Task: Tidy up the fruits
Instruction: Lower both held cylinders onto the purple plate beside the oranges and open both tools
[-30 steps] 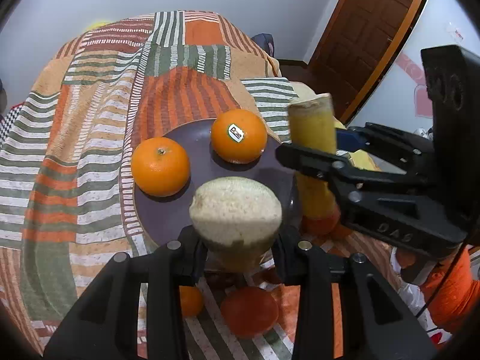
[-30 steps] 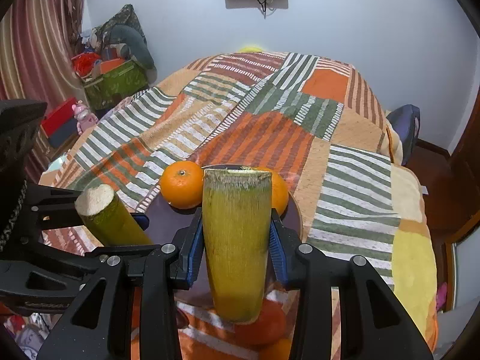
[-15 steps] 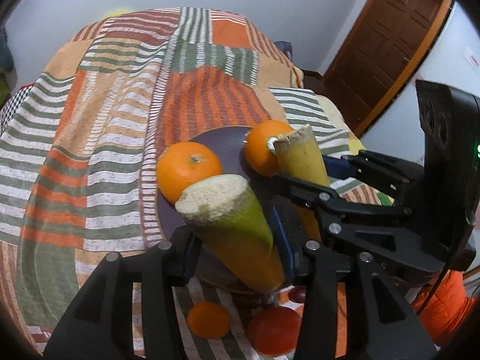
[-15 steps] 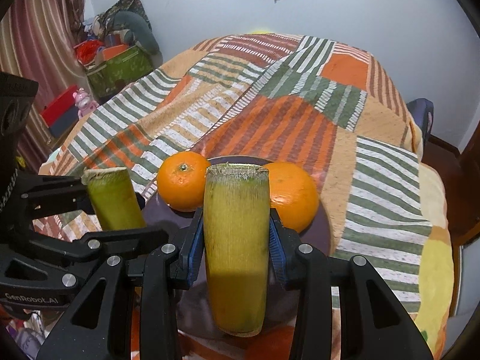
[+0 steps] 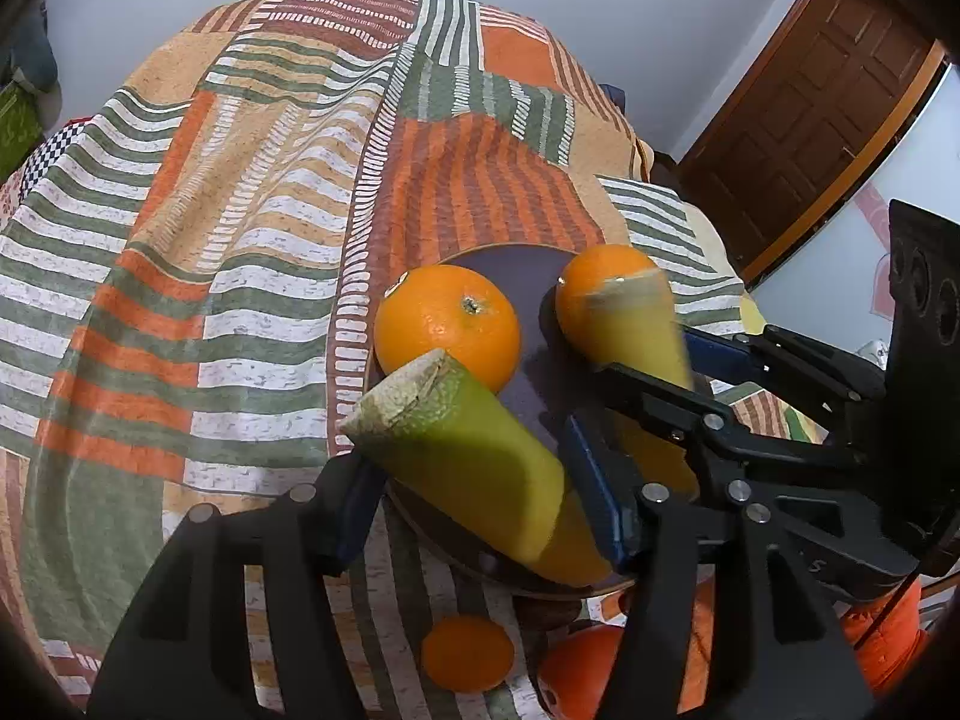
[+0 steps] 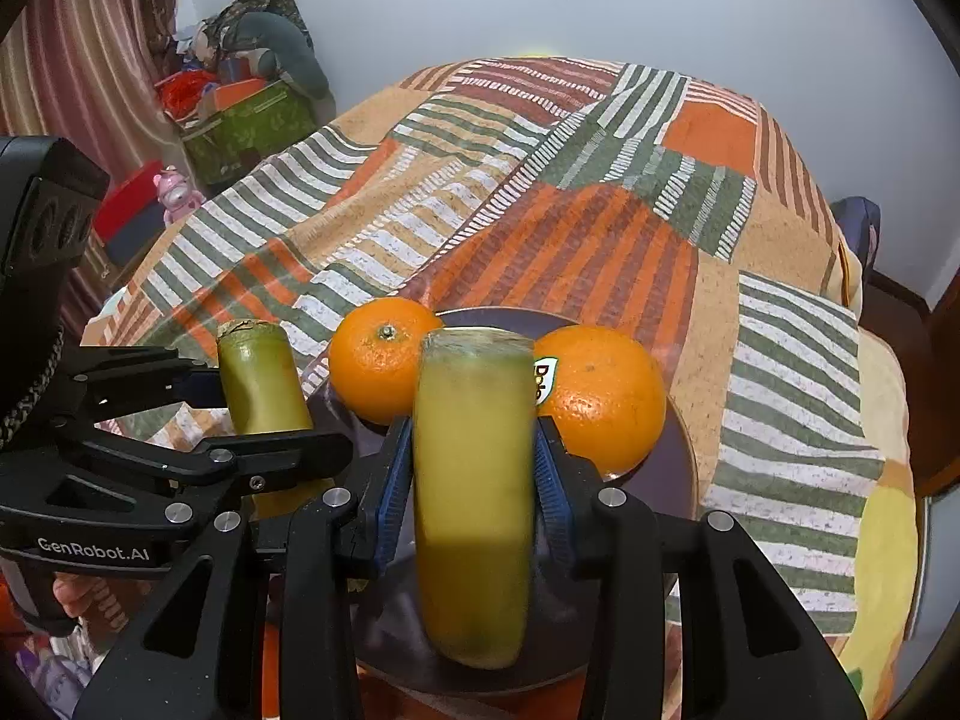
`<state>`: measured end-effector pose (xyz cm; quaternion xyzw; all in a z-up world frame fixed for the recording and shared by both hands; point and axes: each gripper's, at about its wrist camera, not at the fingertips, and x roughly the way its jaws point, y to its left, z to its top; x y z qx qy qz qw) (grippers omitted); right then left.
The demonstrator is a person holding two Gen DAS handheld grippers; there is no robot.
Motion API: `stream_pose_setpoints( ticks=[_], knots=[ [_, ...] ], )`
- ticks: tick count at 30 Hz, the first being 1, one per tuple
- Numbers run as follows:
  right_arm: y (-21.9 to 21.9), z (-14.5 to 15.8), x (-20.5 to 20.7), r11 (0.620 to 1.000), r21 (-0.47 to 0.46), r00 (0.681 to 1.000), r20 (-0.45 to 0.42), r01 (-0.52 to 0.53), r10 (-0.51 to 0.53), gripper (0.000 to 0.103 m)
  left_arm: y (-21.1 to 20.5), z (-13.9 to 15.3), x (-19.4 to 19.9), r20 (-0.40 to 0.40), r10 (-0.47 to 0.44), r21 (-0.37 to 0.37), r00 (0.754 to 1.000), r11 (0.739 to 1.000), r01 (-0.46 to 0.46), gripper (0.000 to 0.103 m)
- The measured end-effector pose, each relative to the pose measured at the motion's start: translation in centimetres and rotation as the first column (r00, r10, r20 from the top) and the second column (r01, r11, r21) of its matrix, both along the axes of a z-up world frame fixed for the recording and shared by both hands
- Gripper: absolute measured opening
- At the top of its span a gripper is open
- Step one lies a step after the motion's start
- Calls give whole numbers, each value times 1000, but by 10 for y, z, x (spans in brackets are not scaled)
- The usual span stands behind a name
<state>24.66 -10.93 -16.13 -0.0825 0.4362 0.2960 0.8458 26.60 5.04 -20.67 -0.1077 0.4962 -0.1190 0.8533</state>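
Observation:
A dark round plate lies on the striped bedspread and holds two oranges, also in the right wrist view. My left gripper is shut on a green-yellow sugarcane piece, tilted over the plate's near edge. My right gripper is shut on a yellower sugarcane piece, upright over the plate in front of the oranges. Each gripper shows in the other's view: the right, the left.
Small orange fruits lie on the bedspread below the plate's near edge. A wooden door stands at the right. Boxes and toys sit on the floor at the left.
Both grippers have moved down and forward toward the plate with their sugarcane pieces. The left piece has tilted further over to the left.

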Motion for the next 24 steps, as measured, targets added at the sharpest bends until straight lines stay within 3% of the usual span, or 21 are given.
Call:
stream_pose_setpoints(
  ticks=[3, 9, 17, 24],
  knots=[
    [-3, -5, 2, 1000, 24, 999, -51, -2, 3, 37, -1, -2, 0, -10, 1, 10, 1000, 1000, -1, 62],
    [-8, -2, -4, 1000, 18, 999, -39, 2, -1, 37, -3, -4, 1, -17, 5, 31, 1000, 1000, -4, 65],
    [-20, 5, -14, 1000, -3, 1000, -9, 21, -21, 38, -12, -7, 0, -49, -16, 96, 999, 995, 21, 78],
    [-37, 13, -26, 998, -7, 998, 12, 55, -55, 39, -20, 7, -15, -12, -33, 147, 999, 989, 34, 78]
  ],
)
